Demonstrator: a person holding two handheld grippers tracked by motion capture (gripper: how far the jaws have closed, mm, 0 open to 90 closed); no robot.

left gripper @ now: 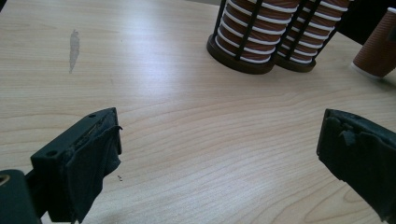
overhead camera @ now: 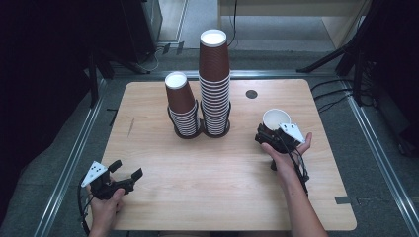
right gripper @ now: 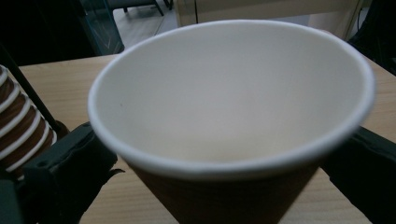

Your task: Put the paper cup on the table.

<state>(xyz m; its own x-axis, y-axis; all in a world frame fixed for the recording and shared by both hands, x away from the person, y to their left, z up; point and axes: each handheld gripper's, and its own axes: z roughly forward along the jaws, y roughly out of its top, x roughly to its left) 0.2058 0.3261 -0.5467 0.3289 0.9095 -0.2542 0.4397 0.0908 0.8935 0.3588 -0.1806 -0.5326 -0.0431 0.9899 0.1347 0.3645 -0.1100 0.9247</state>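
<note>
Two upside-down stacks of brown paper cups stand in black wire holders at the table's back middle: a short stack [overhead camera: 182, 106] and a taller stack [overhead camera: 215, 79] right beside it. My right gripper [overhead camera: 271, 131] is shut on a single brown paper cup [overhead camera: 275, 118], held at the right of the table. Its white mouth [right gripper: 229, 88] tilts back toward the gripper, with a jaw on each side of the brown wall. My left gripper [overhead camera: 127, 169] sits low near the front left corner. It is open and holds nothing, and bare wood shows between its jaws [left gripper: 219, 135].
The wooden table [overhead camera: 222, 197] has a small black round plug [overhead camera: 251, 94] near its back edge and a grey smear [left gripper: 74, 46] on the left. Metal rails and dark floor surround it. In the left gripper view the holder bases [left gripper: 243, 60] stand ahead and the held cup [left gripper: 378, 46] at far right.
</note>
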